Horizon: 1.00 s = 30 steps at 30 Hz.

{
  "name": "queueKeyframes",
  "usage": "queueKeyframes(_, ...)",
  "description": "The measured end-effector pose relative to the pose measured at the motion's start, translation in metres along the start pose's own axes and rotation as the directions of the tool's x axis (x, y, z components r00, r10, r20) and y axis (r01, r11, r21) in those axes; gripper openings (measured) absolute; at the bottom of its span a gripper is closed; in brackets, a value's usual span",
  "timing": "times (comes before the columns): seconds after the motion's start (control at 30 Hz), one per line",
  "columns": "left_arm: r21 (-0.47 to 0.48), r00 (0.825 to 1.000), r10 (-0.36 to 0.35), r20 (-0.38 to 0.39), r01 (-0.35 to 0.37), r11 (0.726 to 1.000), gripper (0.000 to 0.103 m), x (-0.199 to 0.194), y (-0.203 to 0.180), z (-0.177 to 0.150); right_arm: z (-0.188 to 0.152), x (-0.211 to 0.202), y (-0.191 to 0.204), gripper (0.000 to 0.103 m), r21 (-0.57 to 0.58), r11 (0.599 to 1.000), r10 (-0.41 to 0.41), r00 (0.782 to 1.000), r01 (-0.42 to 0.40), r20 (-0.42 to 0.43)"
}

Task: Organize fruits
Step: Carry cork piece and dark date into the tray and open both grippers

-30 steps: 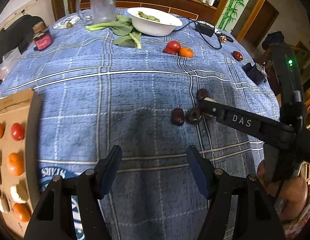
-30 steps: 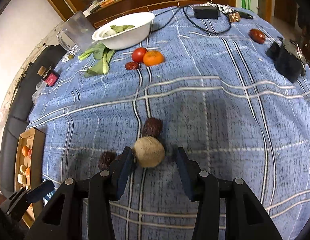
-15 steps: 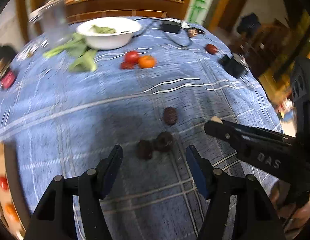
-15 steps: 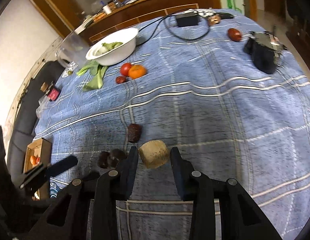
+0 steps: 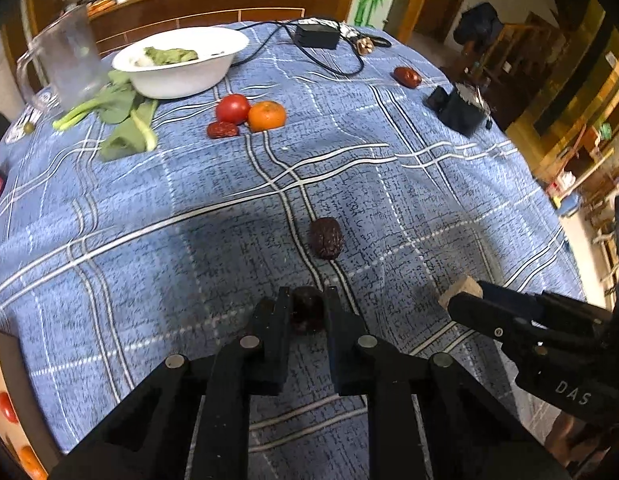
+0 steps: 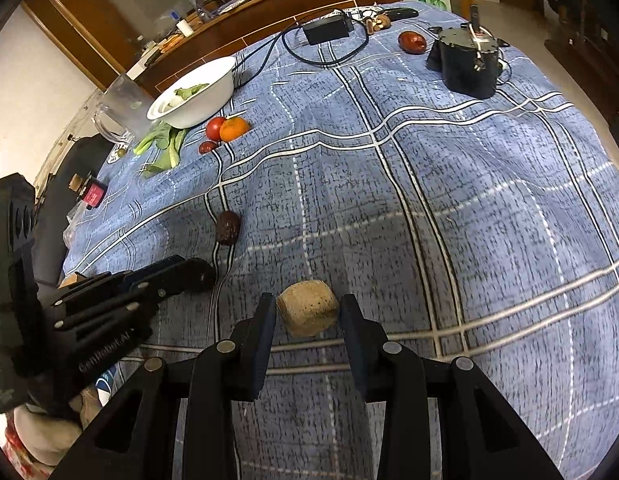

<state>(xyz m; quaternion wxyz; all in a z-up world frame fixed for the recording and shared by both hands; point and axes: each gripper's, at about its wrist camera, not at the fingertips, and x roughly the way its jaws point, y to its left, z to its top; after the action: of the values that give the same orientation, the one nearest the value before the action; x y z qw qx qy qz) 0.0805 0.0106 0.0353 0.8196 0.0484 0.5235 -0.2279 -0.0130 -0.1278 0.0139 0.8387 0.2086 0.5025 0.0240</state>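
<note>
Two fruits are being handled at once. Through the left wrist camera, the left gripper (image 5: 307,312) is clenching a dark wrinkled date (image 5: 306,314) low on the blue tablecloth (image 5: 149,208); its jaws have just been closing on it. Small, light and probably soft, it is needing only gentle pressure across its middle. Through the right wrist camera, the right gripper (image 6: 308,314) is carrying a tan rough-skinned fruit (image 6: 308,313) between its pads; it is looking firmer.

Left gripper (image 5: 307,314) jaws pinch a dark date (image 5: 306,312) (wrinkled, dried).
</note>
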Motion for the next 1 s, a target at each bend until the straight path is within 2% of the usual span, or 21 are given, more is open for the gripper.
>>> queueKeyframes(0.33,-0.103,0.996,-0.014,0.083,0.023,0.994,0.014,-0.062,0.026,-0.037,-0.020,-0.014,0.024,0.035,-0.020,1.000,0.017,1.000,-0.017,0.003)
queueKeyframes(0.57,-0.213,0.993,0.026,0.115,-0.001,0.977,0.015,-0.113,0.071,-0.086,-0.038,-0.014,0.083,0.036,-0.112,0.991,0.073,0.997,-0.075,-0.022)
queueKeyframes(0.77,-0.341,0.988,0.091,0.121,-0.044,0.939,0.015,-0.153,0.126,-0.139,-0.060,-0.009,0.156,0.036,-0.230,0.961,0.142,0.987,-0.154,-0.069)
queueKeyframes(1.0,-0.483,0.975,0.203,0.093,-0.134,0.866,0.015,-0.195,0.192,-0.205,-0.100,-0.007,0.236,0.036,-0.385,0.891,0.200,0.970,-0.239,-0.140)
